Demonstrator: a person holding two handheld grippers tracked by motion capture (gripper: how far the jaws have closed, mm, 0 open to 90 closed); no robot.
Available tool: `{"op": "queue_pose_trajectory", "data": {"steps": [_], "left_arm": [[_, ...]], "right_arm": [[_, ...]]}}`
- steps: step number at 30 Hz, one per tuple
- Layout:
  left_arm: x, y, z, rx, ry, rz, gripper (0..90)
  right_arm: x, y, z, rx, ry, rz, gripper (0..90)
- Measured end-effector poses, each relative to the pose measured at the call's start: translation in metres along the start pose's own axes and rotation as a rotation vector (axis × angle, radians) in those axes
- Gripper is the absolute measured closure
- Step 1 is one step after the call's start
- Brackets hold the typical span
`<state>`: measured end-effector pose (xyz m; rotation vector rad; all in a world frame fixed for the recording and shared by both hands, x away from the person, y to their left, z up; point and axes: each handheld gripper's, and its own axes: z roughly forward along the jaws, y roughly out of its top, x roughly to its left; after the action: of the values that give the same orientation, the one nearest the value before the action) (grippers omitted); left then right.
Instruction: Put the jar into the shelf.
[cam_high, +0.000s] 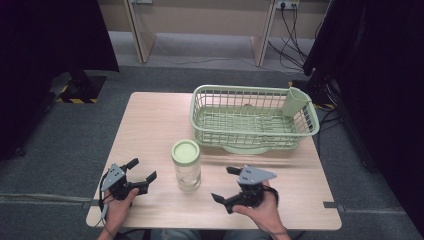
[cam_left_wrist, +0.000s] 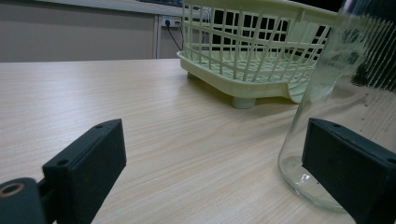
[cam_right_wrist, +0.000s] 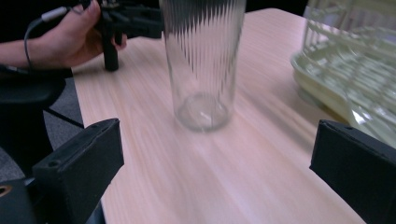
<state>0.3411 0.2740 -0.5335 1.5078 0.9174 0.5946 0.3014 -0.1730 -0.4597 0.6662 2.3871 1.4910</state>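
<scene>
glass jar (cam_high: 186, 167) with pale green lid (cam_high: 185, 150), upright near the front middle of the wooden surface (cam_high: 150, 130), between both grippers. left gripper (cam_high: 141, 171): fingers spread open, empty, just left of the jar, one finger (cam_left_wrist: 348, 170) close beside its base. right gripper (cam_high: 225, 184): fingers open, empty, right of the jar, apart from it. green wire basket (cam_high: 252, 116) behind the jar, with a cup holder (cam_high: 296, 101) at its right end.
</scene>
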Motion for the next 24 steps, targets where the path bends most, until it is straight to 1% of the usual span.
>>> {"op": "queue_pose_trajectory", "data": {"steps": [2, 4, 6, 8, 9, 13, 20, 24], "left_arm": [[0.000, 0.000, 0.000, 0.000, 0.003, 0.005, 5.7], [-0.001, 0.000, 0.000, 0.001, 0.002, 0.009, 5.8], [-0.001, 0.000, 0.000, 0.001, 0.001, 0.008, 5.8], [-0.001, 0.000, 0.000, 0.000, 0.001, 0.005, 5.8], [0.000, 0.000, 0.000, 0.001, 0.000, 0.004, 5.8], [-0.001, 0.000, 0.000, 0.003, -0.001, 0.007, 5.8], [0.000, 0.000, 0.000, 0.002, -0.004, 0.006, 5.8], [0.000, 0.000, 0.000, 0.001, -0.005, 0.004, 5.8]], "right_arm": [[0.000, -0.011, -0.012, 0.000, -0.014, 0.004, 2.5], [0.000, -0.019, -0.022, -0.017, -0.025, 0.019, 2.5], [0.001, -0.022, -0.027, -0.033, -0.025, 0.032, 2.5], [0.003, -0.022, -0.029, -0.033, -0.026, 0.025, 2.5], [0.004, -0.021, -0.029, -0.036, -0.029, 0.021, 2.5], [0.006, -0.010, -0.026, -0.056, -0.016, 0.008, 2.5], [0.010, 0.016, -0.012, -0.096, 0.031, -0.017, 2.5], [0.010, 0.030, -0.002, -0.105, 0.058, -0.025, 2.5]]}}
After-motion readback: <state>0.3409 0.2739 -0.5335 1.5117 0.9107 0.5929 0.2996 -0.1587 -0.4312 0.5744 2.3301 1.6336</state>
